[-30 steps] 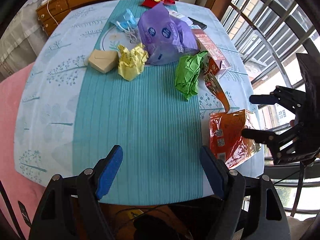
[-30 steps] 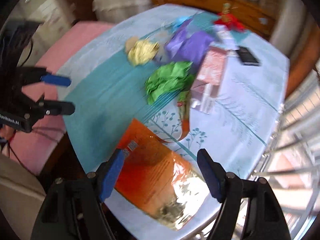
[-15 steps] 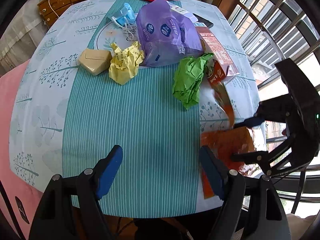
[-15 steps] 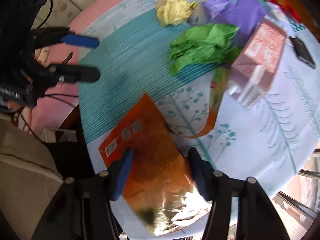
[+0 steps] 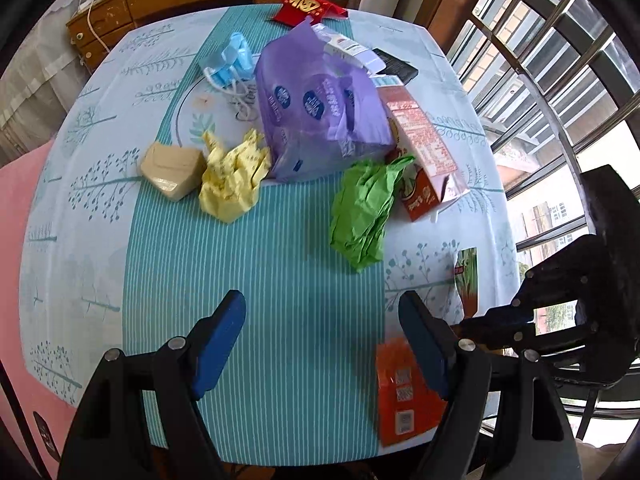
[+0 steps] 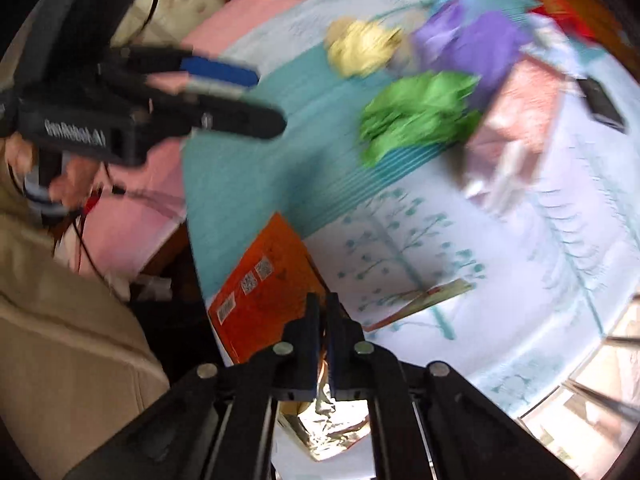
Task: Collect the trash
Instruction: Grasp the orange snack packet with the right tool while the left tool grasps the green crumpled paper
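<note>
1. Now the right gripper [image 6: 323, 312] is pinched tight on the orange wrapper [image 6: 264, 288], its jaws having just been closing, with foil crushed between them.
2. The wrapper lies at the table [image 5: 92, 184] edge, its long axis running toward 11 o'clock from the right gripper.
3. The left gripper [image 5: 320, 340] hangs wide and empty; green paper [image 5: 364, 208] sits at its 1 o'clock, nearer to it than to the right one.
4. Only the right view shows the pinch; the left view is sharp and shows the yellow wad [image 5: 232, 180] and purple bag [image 5: 316, 108].

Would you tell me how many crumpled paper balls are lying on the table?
2: the yellow paper ball beside the tan box, the green paper ball against the red carton. Others may hide behind the purple bag.
</note>
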The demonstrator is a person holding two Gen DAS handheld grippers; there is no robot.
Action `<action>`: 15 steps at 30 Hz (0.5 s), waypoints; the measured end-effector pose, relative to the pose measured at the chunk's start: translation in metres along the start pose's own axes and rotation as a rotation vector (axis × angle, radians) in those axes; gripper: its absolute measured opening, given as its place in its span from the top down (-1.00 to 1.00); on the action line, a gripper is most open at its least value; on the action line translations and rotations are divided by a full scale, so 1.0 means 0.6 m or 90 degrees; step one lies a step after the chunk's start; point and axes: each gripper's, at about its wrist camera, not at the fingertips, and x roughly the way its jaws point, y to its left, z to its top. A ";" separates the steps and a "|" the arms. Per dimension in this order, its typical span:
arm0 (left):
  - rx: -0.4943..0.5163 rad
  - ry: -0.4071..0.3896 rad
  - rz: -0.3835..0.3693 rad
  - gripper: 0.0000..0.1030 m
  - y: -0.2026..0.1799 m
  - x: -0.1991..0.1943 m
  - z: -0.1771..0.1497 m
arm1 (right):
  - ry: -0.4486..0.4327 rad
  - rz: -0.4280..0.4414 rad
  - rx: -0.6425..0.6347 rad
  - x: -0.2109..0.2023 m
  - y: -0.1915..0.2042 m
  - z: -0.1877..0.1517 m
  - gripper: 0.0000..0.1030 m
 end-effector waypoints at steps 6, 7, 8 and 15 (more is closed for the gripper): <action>0.026 0.027 -0.027 -0.50 -0.025 0.028 0.052 | -0.105 -0.051 0.086 -0.053 -0.016 -0.025 0.96; 0.030 0.034 -0.032 -0.50 -0.030 0.037 0.061 | -0.115 -0.055 0.095 -0.059 -0.013 -0.030 0.96; 0.030 0.044 -0.036 -0.50 -0.034 0.047 0.070 | -0.123 -0.058 0.103 -0.066 -0.013 -0.036 0.96; 0.021 0.100 -0.040 0.42 -0.054 0.105 0.100 | -0.155 -0.079 0.135 -0.110 -0.008 -0.065 0.96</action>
